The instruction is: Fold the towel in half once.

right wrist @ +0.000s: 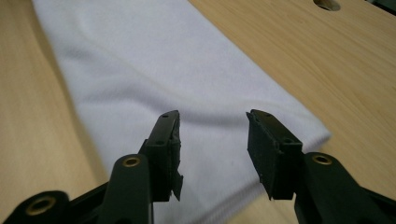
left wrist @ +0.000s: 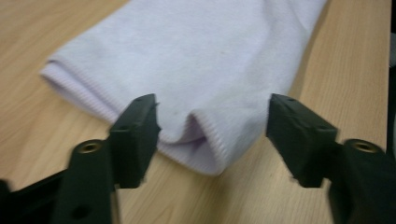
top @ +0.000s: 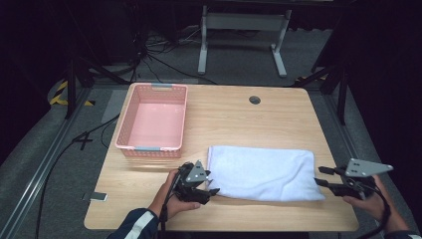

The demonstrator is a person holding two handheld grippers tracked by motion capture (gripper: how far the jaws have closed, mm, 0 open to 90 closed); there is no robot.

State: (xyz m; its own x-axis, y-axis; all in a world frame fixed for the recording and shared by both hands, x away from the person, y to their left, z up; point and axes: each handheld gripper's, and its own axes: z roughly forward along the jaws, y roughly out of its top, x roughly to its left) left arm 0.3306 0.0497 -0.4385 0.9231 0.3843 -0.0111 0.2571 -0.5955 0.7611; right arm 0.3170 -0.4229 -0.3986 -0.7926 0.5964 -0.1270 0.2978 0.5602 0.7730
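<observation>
A folded pale lilac towel [top: 263, 172] lies flat on the wooden table [top: 239, 119], towards its near edge. My left gripper [top: 213, 183] sits at the towel's near left corner, jaws open. In the left gripper view that bunched corner [left wrist: 196, 140] lies between the jaws of my left gripper [left wrist: 212, 112], and the pads do not press on it. My right gripper [top: 320, 176] hovers at the towel's right end, also open. Seen along the jaws of my right gripper [right wrist: 212, 123], the towel [right wrist: 154, 65] stretches away beneath them with nothing gripped.
An empty pink plastic basket [top: 122, 127] stands at the table's far left. A round cable hole [top: 255, 99] sits near the far edge. A small flat device [top: 94, 196] lies at the near left corner. Cables and a white frame are on the floor beyond.
</observation>
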